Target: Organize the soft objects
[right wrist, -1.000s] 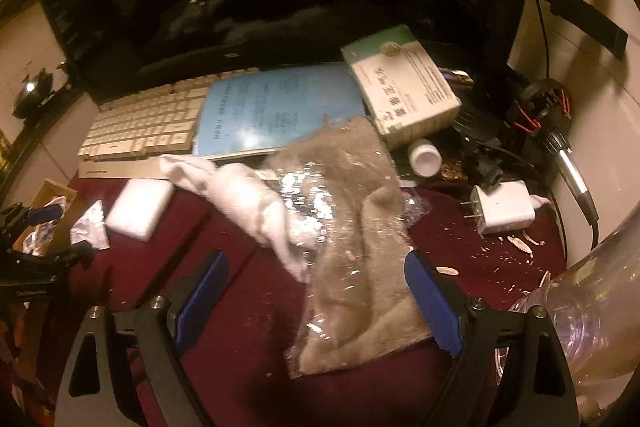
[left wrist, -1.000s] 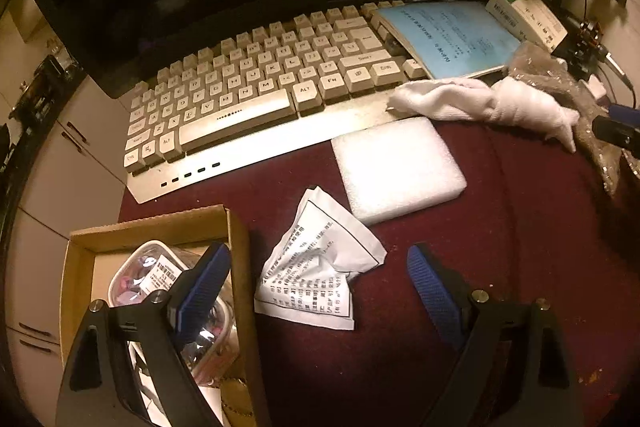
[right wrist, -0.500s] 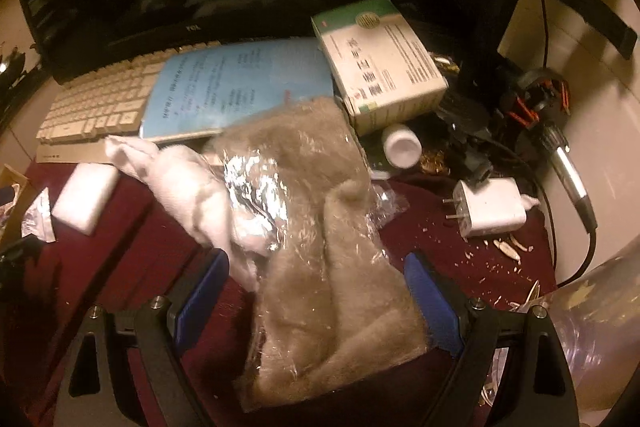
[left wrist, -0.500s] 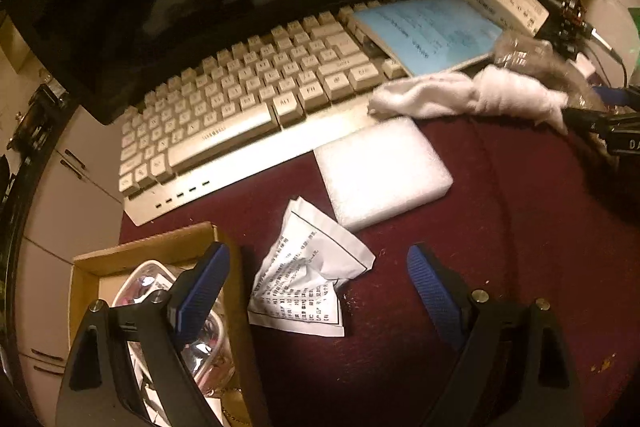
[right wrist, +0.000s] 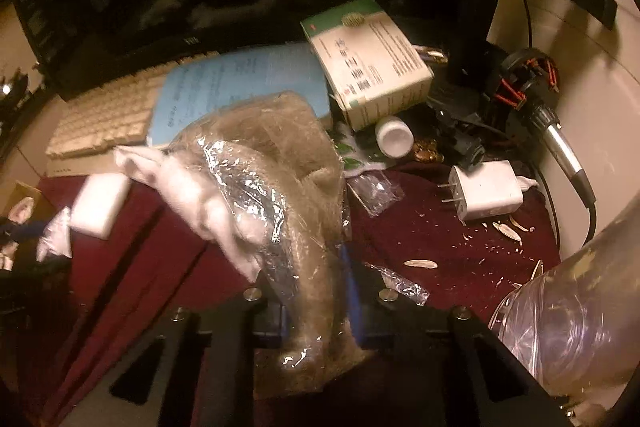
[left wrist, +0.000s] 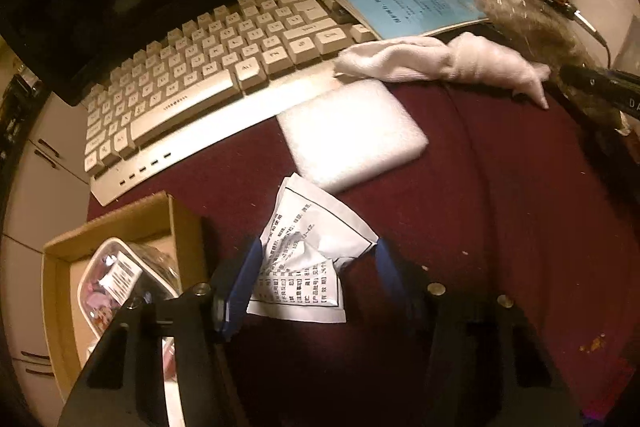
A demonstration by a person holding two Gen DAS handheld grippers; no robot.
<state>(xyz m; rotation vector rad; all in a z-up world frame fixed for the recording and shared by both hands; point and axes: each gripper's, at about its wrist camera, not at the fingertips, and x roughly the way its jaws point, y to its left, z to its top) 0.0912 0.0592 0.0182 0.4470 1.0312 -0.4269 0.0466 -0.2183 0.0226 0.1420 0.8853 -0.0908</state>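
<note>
Your left gripper [left wrist: 316, 279] sits over a crumpled white printed sachet [left wrist: 308, 263], thin and creased, lying on the dark red felt-like table cover [left wrist: 500, 207]. Its blue pads flank the sachet and are closing; the sachet is between them, edges at or touching both pads, but you cannot tell whether they press yet

Just beyond lies a white foam pad [left wrist: 352, 135], a soft rounded rectangle, its far edge close to the cream keyboard [left wrist: 208, 67]. A limp white cloth [left wrist: 440, 61], rolled and knotted in the middle, drapes from the keyboard's near right corner across the cover. An open cardboard box [left wrist: 120, 227] stands at left, just beside the left finger, holding a clear plastic tub [left wrist: 120, 279]

Your right gripper [right wrist: 316, 303] is closing on a grey-brown fuzzy fabric in a crinkled clear plastic bag [right wrist: 288, 195]; the bag's narrow lower part is pinched between the blue pads, the wider top fanning away toward a blue booklet [right wrist: 240, 79]. The white cloth lies against the bag's left side

On the right: a green-and-white carton [right wrist: 372, 67], a small white bottle [right wrist: 394, 137], a white plug adapter [right wrist: 484, 191], seed husks, a large clear bag at the near right edge. Open cover shows between the two grippers
</note>
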